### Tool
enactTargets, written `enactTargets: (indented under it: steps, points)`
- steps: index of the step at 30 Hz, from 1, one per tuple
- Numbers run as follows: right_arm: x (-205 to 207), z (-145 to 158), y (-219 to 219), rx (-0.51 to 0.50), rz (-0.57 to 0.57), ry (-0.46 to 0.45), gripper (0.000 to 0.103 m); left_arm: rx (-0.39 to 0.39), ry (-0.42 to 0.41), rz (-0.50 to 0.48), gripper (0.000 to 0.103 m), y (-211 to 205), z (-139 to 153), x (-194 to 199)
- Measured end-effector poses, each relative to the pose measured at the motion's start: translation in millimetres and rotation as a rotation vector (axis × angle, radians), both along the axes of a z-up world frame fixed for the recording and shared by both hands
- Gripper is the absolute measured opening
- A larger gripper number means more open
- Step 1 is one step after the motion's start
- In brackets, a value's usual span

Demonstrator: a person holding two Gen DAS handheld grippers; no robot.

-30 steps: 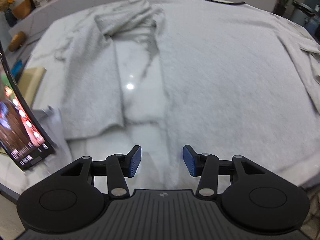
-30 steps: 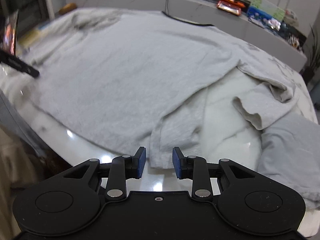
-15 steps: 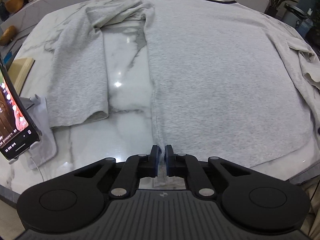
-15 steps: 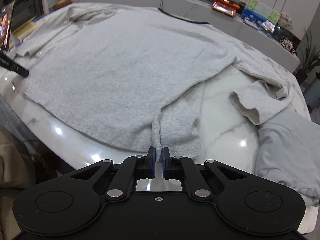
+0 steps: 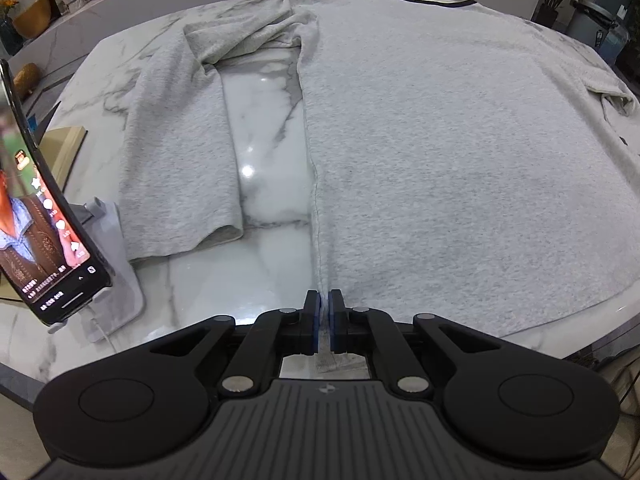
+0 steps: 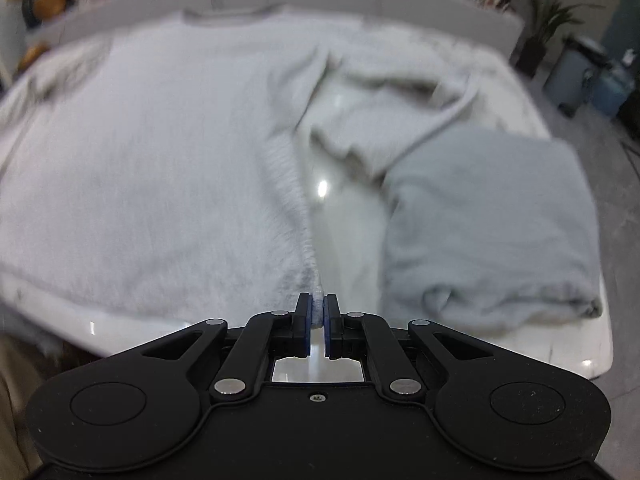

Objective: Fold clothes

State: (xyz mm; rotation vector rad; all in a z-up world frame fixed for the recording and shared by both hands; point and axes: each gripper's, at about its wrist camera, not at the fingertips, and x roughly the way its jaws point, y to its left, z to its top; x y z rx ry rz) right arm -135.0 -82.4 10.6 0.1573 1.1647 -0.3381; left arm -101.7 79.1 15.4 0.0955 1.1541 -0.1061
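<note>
1. the right wrist view is smeared with blur; the shelf clutter at the back cannot be made out.
2. the light grey long-sleeved knit sweater (image 5: 460, 152) lies spread flat on the white marble worktop (image 5: 264, 148); its far collar has a dark trim, and its hem runs under the left gripper (image 5: 324, 318), out of sight.
3. the left gripper's jaws are clenched on the sweater's near hem corner at the side seam.
4. the right gripper (image 6: 316, 322) has its jaws clamped on the opposite hem corner, the fabric pulled into a ridge.
5. a folded pale grey garment (image 6: 492, 224) sits just beside the crumpled sleeve (image 6: 400, 120).
6. a lit phone on a stand (image 5: 44, 232) rises at the left edge, partly cut off, near the flat sleeve (image 5: 176, 160).
</note>
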Motion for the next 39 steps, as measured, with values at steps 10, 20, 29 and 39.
enactTargets:
  steps: [10,20,29,39]
  points:
    - [0,-12,-8,0.071,0.011,0.097,0.005,0.019,0.043,0.002,0.006,10,-6,-3]
    - [-3,24,-3,-0.080,-0.017,-0.061,0.026,0.029,-0.064,0.056,0.038,21,18,7]
    - [53,16,36,-0.117,0.162,-0.221,0.027,0.143,-0.086,0.162,0.044,48,31,82]
    - [86,-1,35,-0.119,0.168,-0.336,0.027,0.146,0.054,0.175,0.038,58,-16,112]
